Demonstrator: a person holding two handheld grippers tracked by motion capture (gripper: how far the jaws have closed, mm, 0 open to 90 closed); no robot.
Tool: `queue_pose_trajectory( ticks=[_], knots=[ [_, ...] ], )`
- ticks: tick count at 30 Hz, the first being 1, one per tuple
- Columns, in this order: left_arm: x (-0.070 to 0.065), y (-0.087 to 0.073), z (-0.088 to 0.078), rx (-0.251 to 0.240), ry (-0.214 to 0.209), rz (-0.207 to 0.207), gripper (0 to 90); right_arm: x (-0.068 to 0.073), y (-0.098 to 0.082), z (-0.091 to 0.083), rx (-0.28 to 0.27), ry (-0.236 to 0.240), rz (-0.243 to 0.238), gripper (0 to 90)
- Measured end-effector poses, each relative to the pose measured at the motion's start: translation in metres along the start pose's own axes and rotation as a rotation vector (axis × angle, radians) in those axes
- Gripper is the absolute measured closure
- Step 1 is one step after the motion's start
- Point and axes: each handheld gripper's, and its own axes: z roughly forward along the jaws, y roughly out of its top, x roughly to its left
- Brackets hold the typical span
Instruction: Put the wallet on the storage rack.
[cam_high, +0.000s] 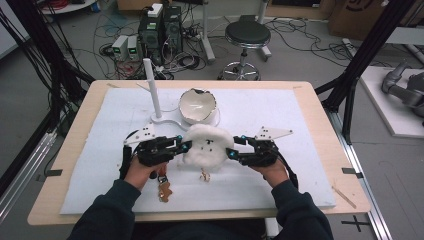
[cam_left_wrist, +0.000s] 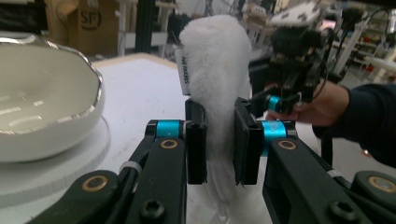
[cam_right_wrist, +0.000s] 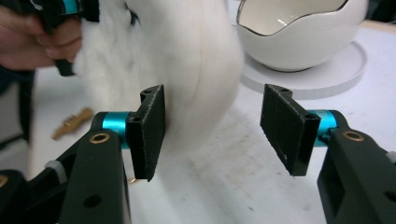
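Two level tools flanking white fluffy toy (cam_high: 207, 145): left tool (cam_left_wrist: 219, 140) clamping it, right tool (cam_right_wrist: 224, 130) agape.

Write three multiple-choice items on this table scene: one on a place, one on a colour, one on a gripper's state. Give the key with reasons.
1. Where does the eggshell-shaped bowl sit from the fluffy white toy?
A. Beyond it, farther from the person
B. Between it and the person
C. Off the table

2. What colour is the upright post on the stand?
A. Black
B. White
C. Red

3. How do the right gripper's jaws stand?
A. Shut on the bowl
B. Shut on the post
C. Open beside the toy

Key: 1 A, the high view shows the bowl behind the toy. 2 B, the post is white. 3 C, a gap separates the jaws, while the left gripper clamps the toy.
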Motion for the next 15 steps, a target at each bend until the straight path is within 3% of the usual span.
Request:
queue_pose_trajectory(
  ticks=[2,3,5,6,7,8,9,10,11,12,13,15],
  knots=[
    [0.000,0.000,-0.001,-0.025,0.008,0.002,77.4,0.000,0.000,0.001,-0.008,0.016,0.014,41.6],
    [-0.001,0.000,-0.001,-0.040,0.006,0.003,77.4,0.001,-0.001,0.005,-0.014,0.059,0.049,41.6],
    [-0.002,0.000,-0.001,-0.062,-0.007,0.020,77.4,0.000,-0.002,0.008,-0.006,0.087,0.076,41.6],
    [-0.003,0.001,-0.001,-0.061,-0.006,0.023,77.4,0.000,-0.005,0.014,0.012,0.132,0.122,46.2],
    [-0.004,0.000,0.001,-0.038,0.002,0.030,77.3,0.000,-0.006,0.015,0.016,0.147,0.115,57.2],
    [-0.004,0.000,0.001,-0.038,0.002,0.030,77.1,0.000,-0.006,0.015,0.016,0.147,0.115,57.2],
    [-0.003,-0.002,0.002,-0.001,0.025,0.035,76.4,0.002,-0.004,0.013,0.006,0.139,0.076,68.5],
    [-0.003,-0.002,0.002,-0.001,0.025,0.035,75.4,0.002,-0.004,0.013,0.006,0.139,0.076,68.5],
    [-0.002,-0.005,0.006,0.080,0.038,0.029,73.4,0.001,-0.002,0.008,-0.009,0.116,0.045,72.7],
    [-0.002,-0.005,0.006,0.080,0.038,0.029,71.6,0.001,-0.002,0.006,-0.016,0.105,0.032,73.7],
    [-0.002,-0.008,0.009,0.147,0.046,0.033,71.6,0.001,-0.002,0.006,-0.016,0.105,0.032,73.7],
    [-0.003,-0.013,0.016,0.235,0.042,0.053,69.3,0.002,0.001,0.000,-0.037,0.069,-0.014,74.6]
  ],
)
